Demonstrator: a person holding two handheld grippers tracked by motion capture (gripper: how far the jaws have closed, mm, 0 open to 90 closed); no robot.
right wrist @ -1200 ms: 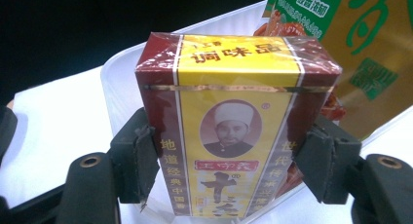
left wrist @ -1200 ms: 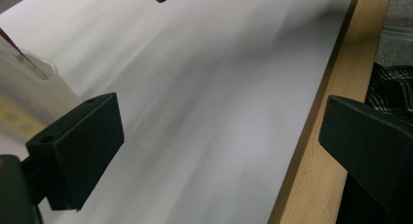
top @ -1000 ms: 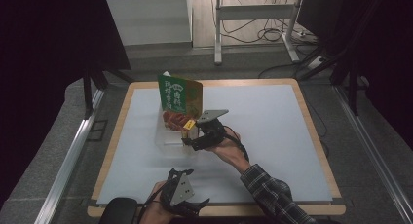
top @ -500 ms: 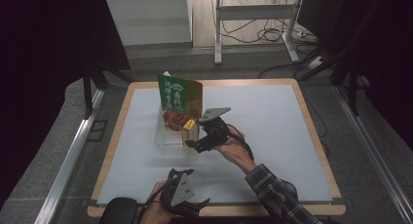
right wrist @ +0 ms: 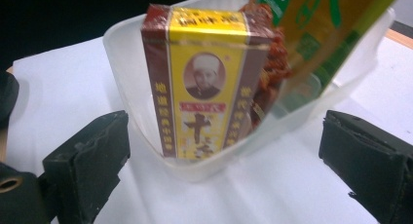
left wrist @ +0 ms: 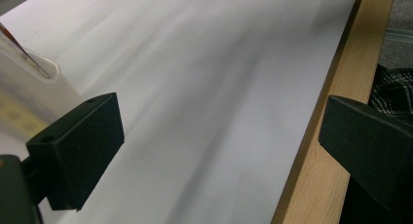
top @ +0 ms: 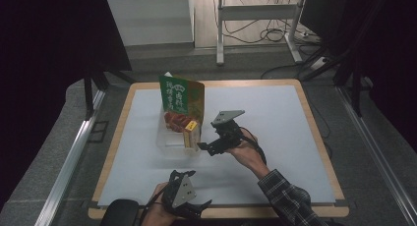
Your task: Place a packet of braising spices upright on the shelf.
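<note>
A yellow and maroon box [right wrist: 207, 83] stands upright in the near corner of a clear plastic container [right wrist: 146, 48]. In the high view the box [top: 191, 135] sits at the container's [top: 167, 142] right side. Behind it are a red snack pack [top: 176, 120] and a tall green and orange bag [top: 181, 96]. My right gripper [top: 202, 147] is just right of the box; its jaws have just been opening. They stand wide apart [right wrist: 219, 170] with nothing between them, short of the container wall. My left gripper [top: 199, 205] rests open at the table's front edge, its jaws [left wrist: 219, 151] over bare mat.
A white mat [top: 275, 118] covers the table inside a wooden rim [top: 314, 127]. The rim [left wrist: 316, 136] runs along the right of the left gripper view, with a plaid sleeve [left wrist: 394, 87] beyond it. A desk frame and cables [top: 275, 29] lie on the floor behind.
My right gripper has drawn back a little to the right, away from the container, and its jaws have spread. The box stays standing in the container. The left gripper has not moved.
</note>
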